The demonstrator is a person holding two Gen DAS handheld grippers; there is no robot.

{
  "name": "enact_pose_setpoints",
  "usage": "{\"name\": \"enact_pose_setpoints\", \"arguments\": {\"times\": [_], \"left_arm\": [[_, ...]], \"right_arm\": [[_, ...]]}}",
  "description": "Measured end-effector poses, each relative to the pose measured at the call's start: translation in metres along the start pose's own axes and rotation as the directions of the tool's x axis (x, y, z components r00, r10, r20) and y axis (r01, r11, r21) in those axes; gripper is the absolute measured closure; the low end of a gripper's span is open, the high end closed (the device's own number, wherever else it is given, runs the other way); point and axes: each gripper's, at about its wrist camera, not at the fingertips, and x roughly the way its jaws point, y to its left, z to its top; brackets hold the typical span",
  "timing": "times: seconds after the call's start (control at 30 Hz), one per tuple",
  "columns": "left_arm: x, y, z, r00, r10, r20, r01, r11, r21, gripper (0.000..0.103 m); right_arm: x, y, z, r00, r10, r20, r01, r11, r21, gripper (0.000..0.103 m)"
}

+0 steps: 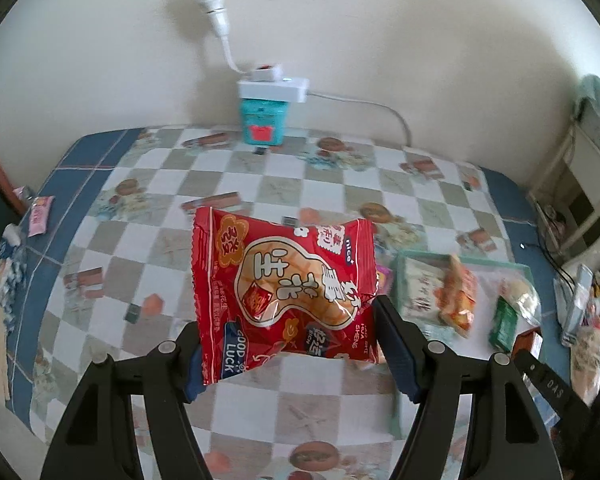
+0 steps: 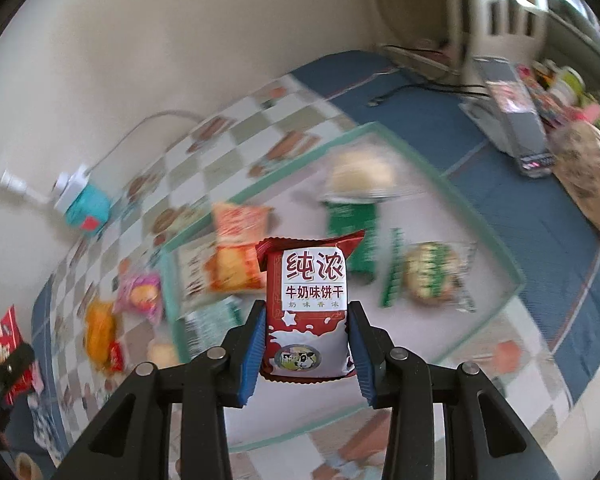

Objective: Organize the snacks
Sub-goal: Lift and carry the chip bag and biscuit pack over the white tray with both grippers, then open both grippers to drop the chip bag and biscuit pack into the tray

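Note:
My left gripper (image 1: 288, 344) is shut on a red peanut snack bag (image 1: 284, 288) and holds it above the checkered tablecloth. My right gripper (image 2: 306, 344) is shut on a red-and-white milk biscuit packet (image 2: 310, 312), held over a clear tray with a green rim (image 2: 480, 216). Inside the tray lie an orange packet (image 2: 236, 256), a green packet (image 2: 350, 232), a round biscuit pack (image 2: 430, 276) and a pale bun (image 2: 360, 172). The same tray (image 1: 520, 270) shows to the right in the left wrist view.
Loose snacks lie left of the tray: a pink pack (image 2: 140, 292) and an orange one (image 2: 98, 332). A teal box with a white power strip (image 1: 272, 90) stands by the wall. A pink packet (image 1: 40, 214) lies at the table's left edge. Clutter and a shelf (image 2: 512, 4) stand to the right.

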Motion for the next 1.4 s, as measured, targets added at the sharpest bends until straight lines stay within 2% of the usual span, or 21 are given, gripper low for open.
{"name": "enact_pose_setpoints", "arguments": {"times": [0.33,0.6,0.73,1.07,1.4], "left_arm": [[0.001,-0.059,-0.013,0.997,-0.071,-0.033,0.075,0.991,0.112,0.030],[0.016,-0.118,-0.038,0.990,-0.103,-0.101,0.125,0.961,0.247,0.030],[0.024,-0.141,-0.050,0.987,-0.094,-0.128,0.129,0.944,0.305,0.030],[0.048,-0.163,-0.070,0.981,-0.051,-0.187,0.119,0.921,0.371,0.030],[0.066,-0.169,-0.081,0.971,-0.028,-0.238,0.121,0.915,0.384,0.030]], "right_arm": [[-0.014,-0.050,0.015,0.999,-0.031,0.033,0.028,0.994,0.106,0.061],[-0.013,-0.068,0.016,0.999,-0.046,0.026,0.041,0.988,0.149,0.061],[-0.012,-0.069,0.015,0.999,-0.042,0.020,0.038,0.988,0.151,0.061],[0.000,-0.065,0.013,0.999,-0.042,-0.021,0.044,0.989,0.138,0.061],[0.013,-0.059,0.010,0.997,-0.039,-0.060,0.046,0.991,0.124,0.061]]}}
